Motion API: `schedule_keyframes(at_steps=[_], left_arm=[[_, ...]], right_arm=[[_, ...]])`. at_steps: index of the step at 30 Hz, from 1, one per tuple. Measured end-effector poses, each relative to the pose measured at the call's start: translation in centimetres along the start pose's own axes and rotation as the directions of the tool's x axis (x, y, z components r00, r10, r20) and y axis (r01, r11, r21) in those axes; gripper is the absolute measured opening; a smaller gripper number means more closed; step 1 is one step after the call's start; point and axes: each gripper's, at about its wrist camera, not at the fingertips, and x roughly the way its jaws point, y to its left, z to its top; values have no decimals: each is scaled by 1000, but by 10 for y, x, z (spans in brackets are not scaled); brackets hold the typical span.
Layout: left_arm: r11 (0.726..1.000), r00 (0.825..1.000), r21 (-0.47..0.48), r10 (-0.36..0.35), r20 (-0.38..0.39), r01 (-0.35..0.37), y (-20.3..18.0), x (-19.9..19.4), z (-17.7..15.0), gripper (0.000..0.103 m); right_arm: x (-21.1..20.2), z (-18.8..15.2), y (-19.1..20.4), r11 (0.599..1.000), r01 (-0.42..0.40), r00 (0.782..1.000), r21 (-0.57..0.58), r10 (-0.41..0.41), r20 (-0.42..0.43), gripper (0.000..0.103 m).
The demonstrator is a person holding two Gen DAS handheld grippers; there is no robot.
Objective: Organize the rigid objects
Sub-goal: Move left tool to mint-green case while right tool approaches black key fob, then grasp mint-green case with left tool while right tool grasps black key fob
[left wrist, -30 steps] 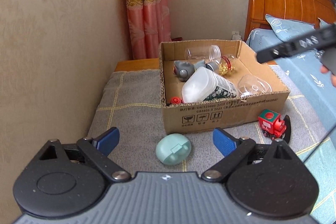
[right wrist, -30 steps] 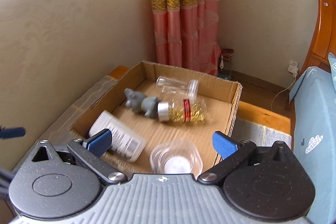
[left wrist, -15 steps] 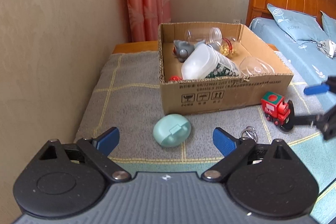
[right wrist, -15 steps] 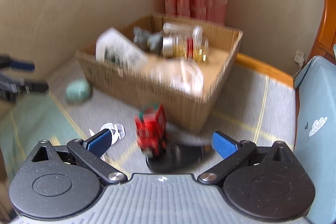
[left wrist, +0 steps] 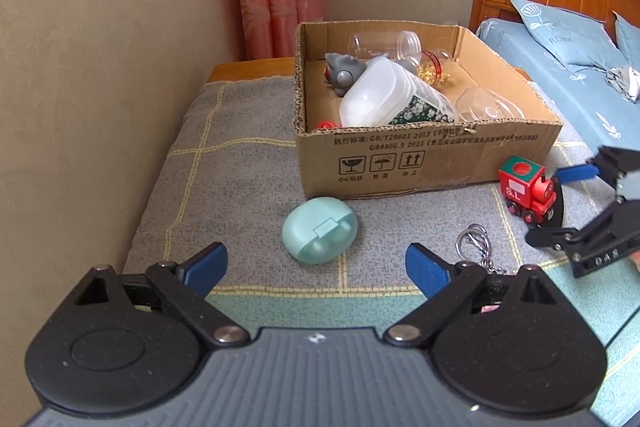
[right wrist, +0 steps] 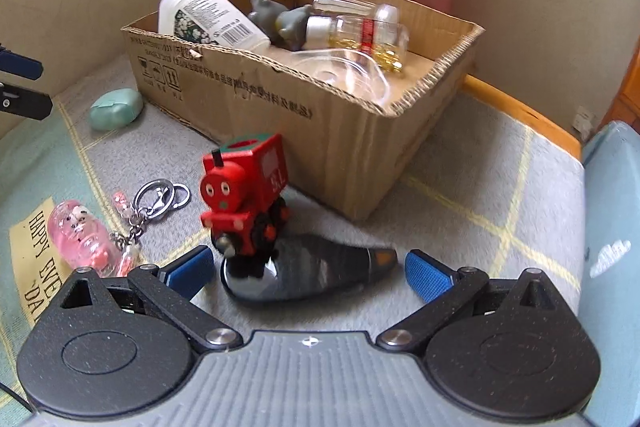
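Your open cardboard box [left wrist: 420, 155] at the far side already holds bottles and jars; the red wooden toy train [right wrist: 244, 199], mint oval case [left wrist: 319, 230] and pink keychain [right wrist: 82, 237] lie near it, unpacked. Both tongs, left [left wrist: 316, 267] and right [right wrist: 306, 269], gape released, empty

box [left wrist: 420, 163] sits far on the blanket [left wrist: 240, 187], bottles inside; oval case [left wrist: 319, 229] near its left corner, toy train [right wrist: 244, 199] right, keyring [right wrist: 160, 197] between.
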Motion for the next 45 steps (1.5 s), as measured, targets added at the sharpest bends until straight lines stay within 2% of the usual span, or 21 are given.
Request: schedule_keyframes(at_steps=[5, 14, 23, 26, 28, 30, 32, 36, 39, 45], left_arm=[[1000, 1000, -1, 0, -17, 0, 0, 7, -1, 96], [1000, 1000, -7, 5, -29, -5, 5, 36, 5, 96], [996, 999, -85, 28, -17, -29, 6, 81, 17, 96], [994, 998, -99, 49, -38, -53, 9, 88, 13, 96], [993, 998, -107, 45, -52, -50, 14, 88, 6, 96], [993, 999, -111, 31, -36, -34, 21, 83, -4, 96], [993, 999, -107, 41, -34, -44, 26, 78, -12, 100], [992, 998, -119, 43, -35, -47, 31, 72, -19, 100], [992, 998, -108, 55, -24, -58, 28, 71, -20, 100], [995, 999, -93, 35, -14, -36, 21, 76, -14, 98]], right_arm=[[1, 3, 8, 1000, -21, 1000, -24, 21, -10, 103], [-19, -14, 42, 998, -56, 998, -41, 55, -34, 103], [-22, -15, 59, 1000, 2, 999, 20, -1, -36, 103], [-22, -15, 60, 999, 12, 999, 30, -11, -36, 103], [-23, -16, 61, 999, 15, 999, 34, -13, -34, 103], [-23, -17, 61, 999, 17, 999, 36, -16, -31, 103], [-24, -18, 61, 999, 21, 999, 40, -20, -30, 103], [-24, -18, 60, 996, 52, 998, 78, -49, -36, 103], [-23, -17, 63, 989, 86, 996, 117, -82, -42, 103], [-15, -11, 67, 970, 154, 988, 191, -148, -42, 103]])
